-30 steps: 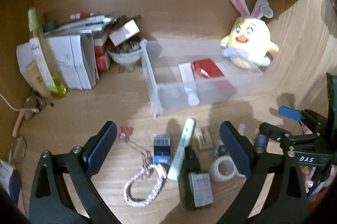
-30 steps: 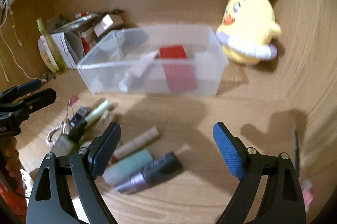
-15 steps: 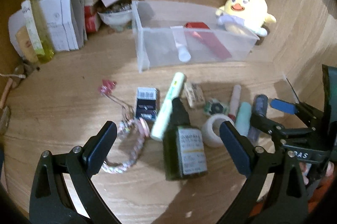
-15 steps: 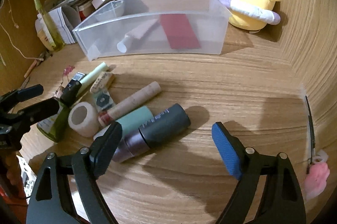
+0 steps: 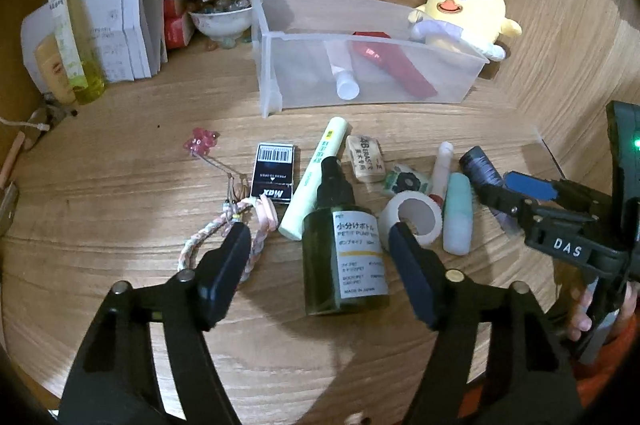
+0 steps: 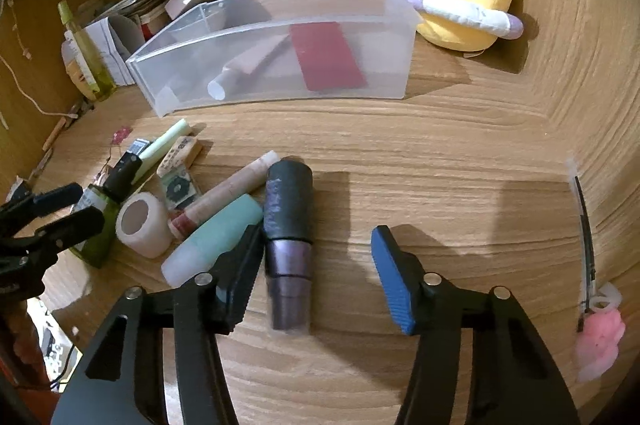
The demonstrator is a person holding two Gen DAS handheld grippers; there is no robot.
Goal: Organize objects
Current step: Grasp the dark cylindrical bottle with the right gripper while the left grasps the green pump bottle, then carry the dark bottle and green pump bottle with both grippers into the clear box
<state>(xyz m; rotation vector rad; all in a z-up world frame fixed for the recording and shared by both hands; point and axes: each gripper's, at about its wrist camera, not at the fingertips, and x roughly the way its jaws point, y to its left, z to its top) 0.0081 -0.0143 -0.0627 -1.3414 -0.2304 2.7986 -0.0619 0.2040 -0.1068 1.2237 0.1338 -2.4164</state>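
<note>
A dark green pump bottle (image 5: pixel 340 253) lies on the wooden desk between the fingers of my left gripper (image 5: pixel 320 257). Its jaws are closing; the right pad is almost at the bottle, the left pad stands apart. My right gripper (image 6: pixel 316 261) is closing too, with a dark grey and purple tube (image 6: pixel 288 225) between its fingers. The left pad is next to the tube and the blue right pad (image 6: pixel 390 273) is well clear. Behind them stands a clear bin (image 5: pixel 272 93) holding a white tube and a red packet.
Around the bottle lie a white tape roll (image 5: pixel 412 217), mint tube (image 5: pixel 458 213), pale green stick (image 5: pixel 316 177), eraser (image 5: pixel 366 159), black staple box (image 5: pixel 274 177) and braided strap (image 5: pixel 224 245). A yellow plush chick (image 5: pixel 464 13) sits right of the bin. Boxes and a bottle (image 5: pixel 74 45) crowd the back left.
Both grippers have sunk toward the desk and their jaws have narrowed. The dark tube has swung round and now lies lengthwise between the right gripper's fingers.
</note>
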